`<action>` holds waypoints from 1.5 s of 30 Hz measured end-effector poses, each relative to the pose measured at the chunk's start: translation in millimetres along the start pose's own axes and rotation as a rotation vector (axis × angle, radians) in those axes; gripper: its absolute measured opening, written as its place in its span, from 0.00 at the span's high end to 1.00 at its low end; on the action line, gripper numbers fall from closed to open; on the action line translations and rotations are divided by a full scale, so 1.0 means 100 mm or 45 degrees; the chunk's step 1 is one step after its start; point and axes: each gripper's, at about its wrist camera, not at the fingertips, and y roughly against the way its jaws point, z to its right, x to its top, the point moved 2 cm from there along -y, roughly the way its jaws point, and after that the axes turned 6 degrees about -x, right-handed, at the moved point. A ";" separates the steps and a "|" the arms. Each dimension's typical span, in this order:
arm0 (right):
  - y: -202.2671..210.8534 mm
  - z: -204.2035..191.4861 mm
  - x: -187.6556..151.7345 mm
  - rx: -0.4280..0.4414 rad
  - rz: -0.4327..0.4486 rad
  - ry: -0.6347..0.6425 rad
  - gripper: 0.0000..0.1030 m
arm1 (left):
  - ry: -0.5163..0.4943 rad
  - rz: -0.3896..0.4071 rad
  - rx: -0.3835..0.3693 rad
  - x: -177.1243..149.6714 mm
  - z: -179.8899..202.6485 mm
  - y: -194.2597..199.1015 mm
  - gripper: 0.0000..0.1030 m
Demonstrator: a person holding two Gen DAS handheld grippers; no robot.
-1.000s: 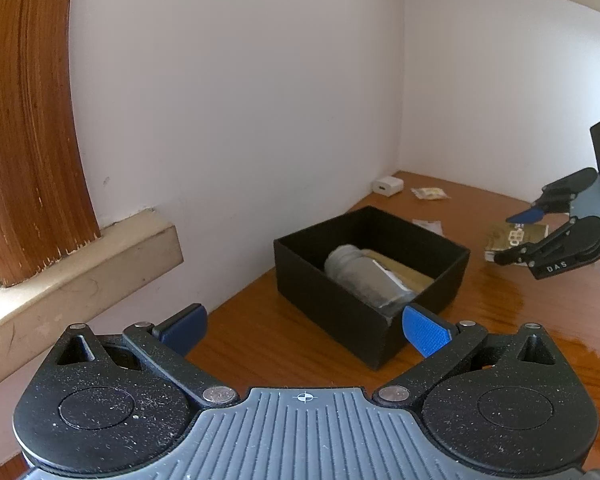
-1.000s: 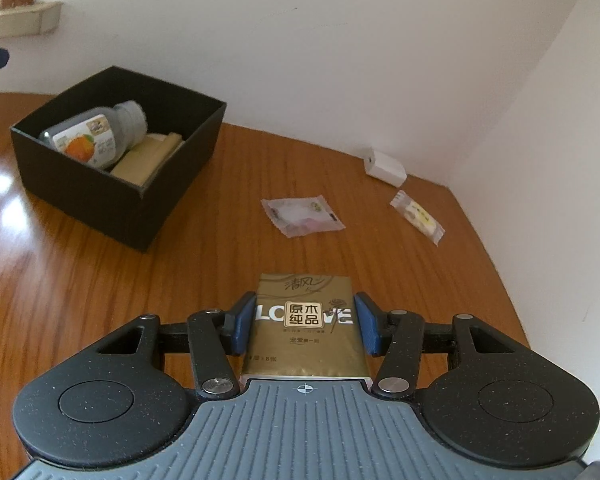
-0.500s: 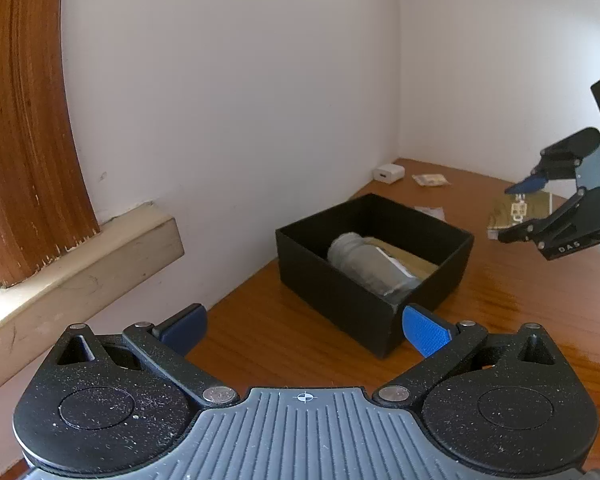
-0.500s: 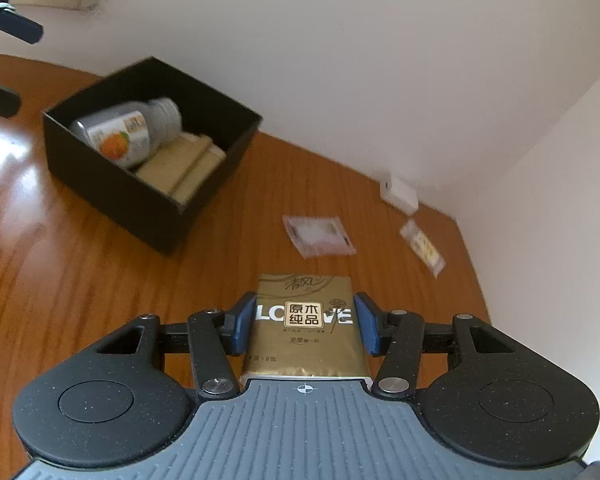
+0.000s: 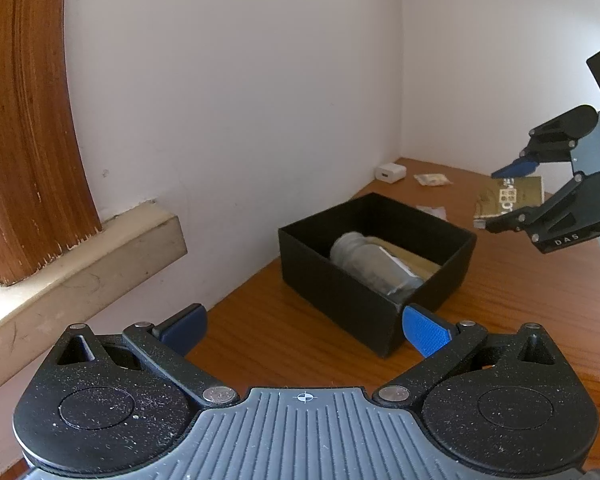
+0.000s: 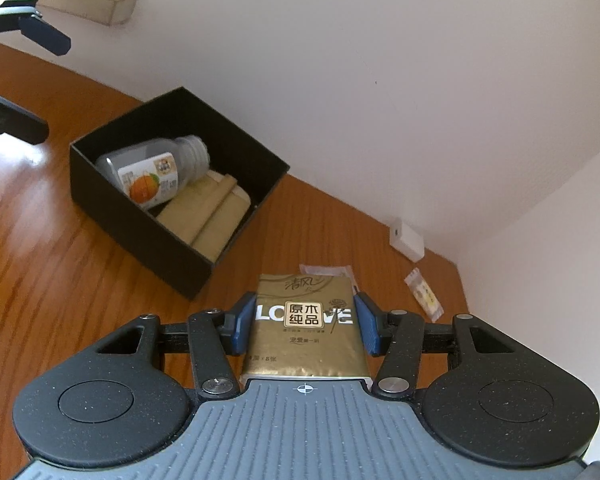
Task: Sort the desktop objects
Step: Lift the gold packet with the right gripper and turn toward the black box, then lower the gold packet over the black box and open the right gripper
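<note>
1. The right gripper (image 6: 305,322) is tilted downward over the glossy orange-brown wooden desk (image 6: 40,264), its blue pads clamped on the two long sides of a gold plastic-wrapped tissue pack (image 6: 305,320). In the left wrist view the pack hangs in that gripper clear above the desk, to the right of the box.
2. The left gripper (image 5: 304,332) points down towards the desk just in front of the near corner of the box, its fingers spread wide with nothing between them.
3. An open black rectangular cardboard box (image 6: 100,192) stands on the desk near the white wall. Inside lie a clear plastic bottle with an orange-fruit label (image 6: 156,172), on its side, and two tan packs (image 6: 208,216) side by side next to it.
4. The tissue pack's long axis runs along the line of the right gripper's fingers, its printed face up and its far end pointing away from the camera.
5. Beyond it on the desk lie a clear flat sachet (image 6: 328,270), a small yellow-printed sachet (image 6: 424,292) and a white cube-shaped charger (image 6: 407,239) against the wall.
</note>
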 end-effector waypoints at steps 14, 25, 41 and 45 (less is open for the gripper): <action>0.02 0.01 0.46 0.192 0.264 -0.446 0.50 | 0.010 0.007 0.008 0.01 -0.04 0.02 0.00; -0.30 -0.03 0.56 0.266 0.256 -0.683 0.50 | 0.019 0.017 0.013 0.02 -0.07 0.06 0.00; -0.31 0.05 0.48 0.256 0.278 -0.786 0.38 | 0.062 0.067 0.034 0.05 -0.15 0.08 0.00; -0.23 0.13 0.40 0.232 0.295 -0.796 0.32 | 0.057 0.061 0.030 0.05 -0.14 0.06 0.00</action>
